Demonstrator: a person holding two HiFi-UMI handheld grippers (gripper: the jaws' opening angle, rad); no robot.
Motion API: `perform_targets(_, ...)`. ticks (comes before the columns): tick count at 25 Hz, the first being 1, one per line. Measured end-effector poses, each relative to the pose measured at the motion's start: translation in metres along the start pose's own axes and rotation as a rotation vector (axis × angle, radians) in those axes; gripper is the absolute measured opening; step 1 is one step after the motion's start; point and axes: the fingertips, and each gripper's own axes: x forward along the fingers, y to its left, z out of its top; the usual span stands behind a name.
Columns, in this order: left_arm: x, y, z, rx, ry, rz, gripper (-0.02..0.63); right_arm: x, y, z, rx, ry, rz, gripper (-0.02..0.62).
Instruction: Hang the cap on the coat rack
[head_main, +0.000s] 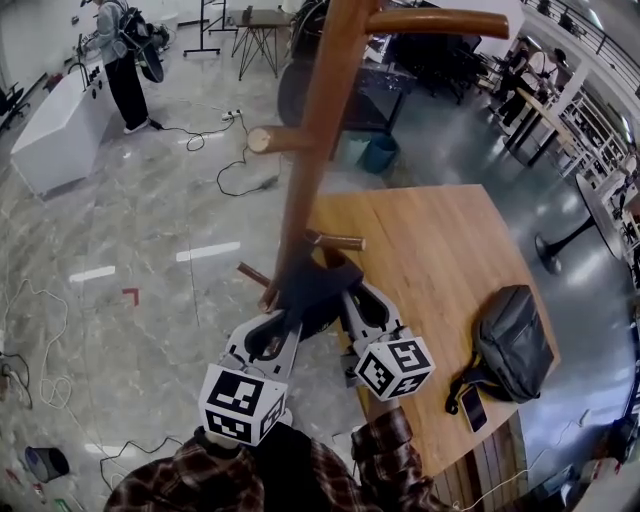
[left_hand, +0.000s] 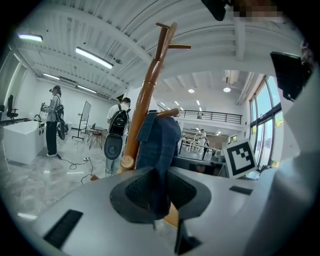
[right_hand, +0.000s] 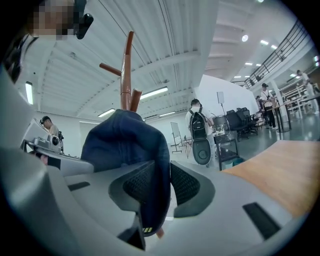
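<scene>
cap (head_main: 318, 288): dark blue, low down, right up against the coat rack (head_main: 320, 130) pole
left gripper (left_hand: 159, 190): clamped on the cap's fabric
right gripper (right_hand: 161, 186): jaws slack — cap edge sits between them, not squeezed

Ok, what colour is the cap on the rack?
The cap is plain dark navy blue, which shows best in the right gripper view.

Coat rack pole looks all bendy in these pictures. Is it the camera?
Likely yes. Head view: the wide lens bows the coat rack and table edges. Left gripper view: black round corners, bright ceiling strips glare. Right gripper view: the cap is sharp, far people small.
</scene>
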Motion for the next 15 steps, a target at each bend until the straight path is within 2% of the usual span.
perform_targets(4, -0.006, -0.011, 0.004, 0.009, -0.005, -0.038, 0.099, -0.008, 0.004, 0.007, -0.016, -0.007, 0.000, 0.115)
perform_targets(10, -0.023, -0.018, 0.025, 0.052, -0.059, -0.036, 0.101, -0.020, 0.012, 0.018, -0.032, -0.026, -0.008, 0.120)
perform_targets(15, -0.036, -0.029, 0.051, 0.078, -0.109, -0.067, 0.100, -0.035, 0.024, 0.036, -0.046, -0.054, -0.018, 0.120)
